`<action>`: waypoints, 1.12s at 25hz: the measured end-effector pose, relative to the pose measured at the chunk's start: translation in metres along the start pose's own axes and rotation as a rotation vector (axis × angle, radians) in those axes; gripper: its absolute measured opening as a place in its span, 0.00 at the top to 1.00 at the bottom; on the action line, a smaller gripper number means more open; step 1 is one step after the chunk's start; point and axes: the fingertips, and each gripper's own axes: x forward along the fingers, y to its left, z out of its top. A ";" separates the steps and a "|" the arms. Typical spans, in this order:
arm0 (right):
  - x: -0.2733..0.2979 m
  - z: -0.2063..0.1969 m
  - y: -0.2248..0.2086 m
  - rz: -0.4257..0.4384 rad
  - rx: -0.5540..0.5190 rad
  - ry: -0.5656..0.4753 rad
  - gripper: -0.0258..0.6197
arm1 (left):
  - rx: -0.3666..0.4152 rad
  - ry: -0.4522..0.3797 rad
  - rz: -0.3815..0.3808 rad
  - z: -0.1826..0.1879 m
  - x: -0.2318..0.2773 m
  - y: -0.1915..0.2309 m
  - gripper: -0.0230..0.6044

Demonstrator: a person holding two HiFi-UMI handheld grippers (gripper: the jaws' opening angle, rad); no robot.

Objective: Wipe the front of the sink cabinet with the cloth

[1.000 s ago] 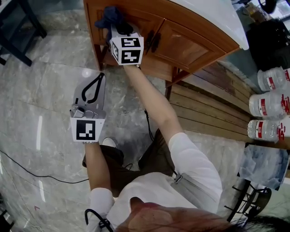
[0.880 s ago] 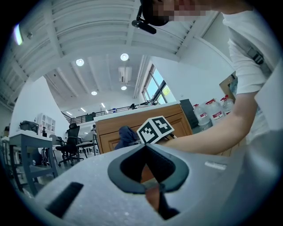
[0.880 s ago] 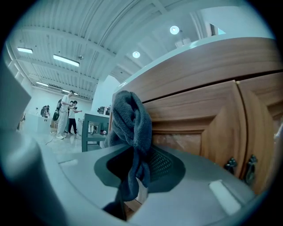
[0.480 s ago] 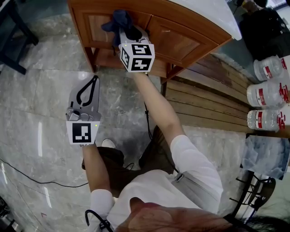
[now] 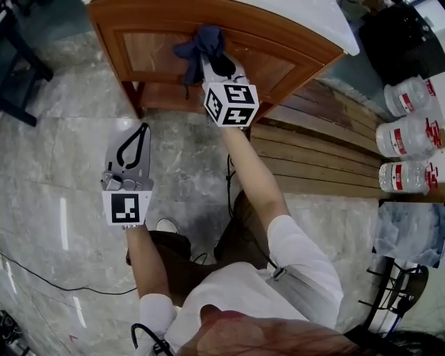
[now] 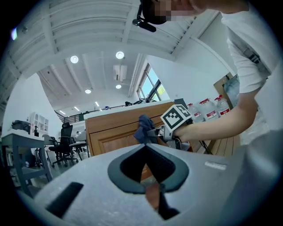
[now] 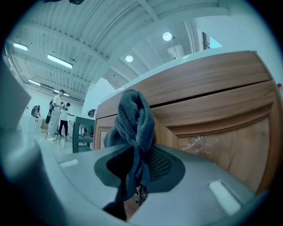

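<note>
The wooden sink cabinet (image 5: pixel 149 52) runs across the top of the head view. My right gripper (image 5: pixel 211 57) is shut on a dark blue cloth (image 5: pixel 201 43) and presses it against the cabinet front near the middle, between the two door panels. In the right gripper view the bunched cloth (image 7: pixel 135 126) sticks up from my right gripper (image 7: pixel 138 152), right against the wooden front (image 7: pixel 212 110). My left gripper (image 5: pixel 144 127) hangs shut and empty over the floor, well short of the cabinet. The left gripper view shows that gripper (image 6: pixel 146 145), with the cloth (image 6: pixel 143 128) and cabinet (image 6: pixel 110 134) beyond.
A white countertop (image 5: pixel 306 15) caps the cabinet. Wooden slats (image 5: pixel 313 163) lie to the right, with water bottles (image 5: pixel 410 132) beyond them. A black table leg (image 5: pixel 17 45) stands at upper left, a cable (image 5: pixel 42 272) crosses the marble floor, and a black wire rack (image 5: pixel 389 295) is at lower right.
My right gripper has carried the cloth rightward along the cabinet front, from the left door toward the middle. My left gripper has barely moved.
</note>
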 end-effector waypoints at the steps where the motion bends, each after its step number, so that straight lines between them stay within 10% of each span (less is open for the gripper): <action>1: -0.003 0.000 -0.005 -0.006 -0.006 0.000 0.82 | 0.000 -0.003 -0.003 0.000 0.001 -0.001 0.96; 5: -0.015 0.002 -0.024 -0.025 -0.015 0.000 0.82 | 0.080 0.004 -0.040 0.001 0.006 -0.007 0.96; 28: -0.105 0.001 -0.165 -0.252 -0.110 0.042 0.82 | -0.040 0.002 -0.069 -0.005 0.025 -0.025 0.96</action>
